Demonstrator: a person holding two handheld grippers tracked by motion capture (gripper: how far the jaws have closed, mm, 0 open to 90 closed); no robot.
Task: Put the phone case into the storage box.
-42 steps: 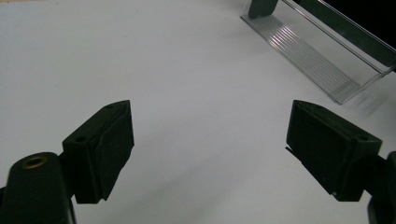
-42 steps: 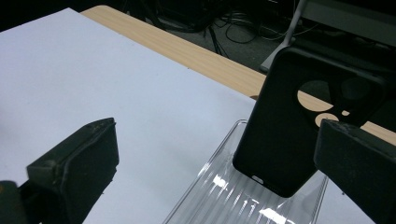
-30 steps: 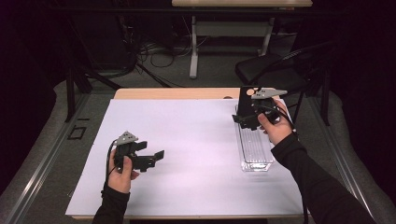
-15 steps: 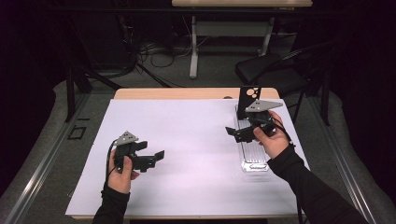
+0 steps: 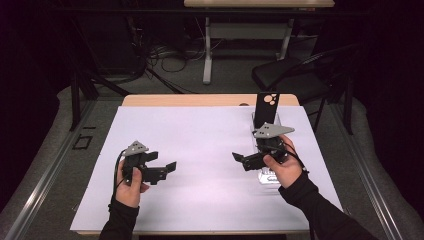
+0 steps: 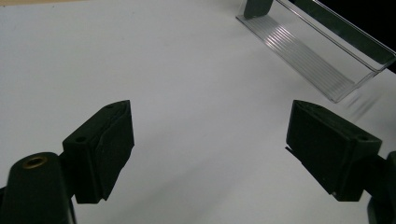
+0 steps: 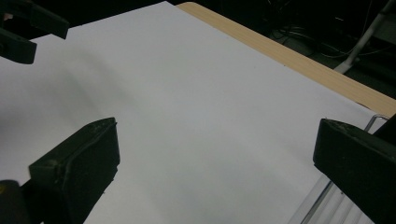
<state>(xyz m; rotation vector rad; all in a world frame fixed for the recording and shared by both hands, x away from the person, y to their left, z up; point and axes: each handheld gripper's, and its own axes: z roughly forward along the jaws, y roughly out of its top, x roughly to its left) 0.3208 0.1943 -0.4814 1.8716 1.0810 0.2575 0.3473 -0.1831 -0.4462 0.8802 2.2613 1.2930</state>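
Observation:
A clear plastic tray [image 5: 270, 176] lies along the right side of the white sheet [image 5: 200, 145]. A black flat slab [image 5: 266, 107] with round holes near its top stands upright at the tray's far end. My right gripper [image 5: 241, 161] hovers over the tray's near part, jaws pointing left, open and empty. My left gripper [image 5: 167, 170] is at the left front, jaws pointing right, open and empty. In the left gripper view, the left gripper [image 6: 210, 140] faces the tray [image 6: 317, 51] and the slab's foot [image 6: 257, 7]. In the right gripper view, the right gripper [image 7: 219, 154] looks over bare sheet.
The wooden table edge [image 5: 200, 100] shows beyond the sheet. A black chair [image 5: 295, 75] and a desk leg [image 5: 206, 50] with cables stand on the floor behind. The left gripper's jaws [image 7: 23, 28] appear at the top left of the right gripper view.
My right gripper has let go of the black slab, drawn back toward the person and turned its jaws left. The slab stays standing in the tray. The left gripper has barely moved.

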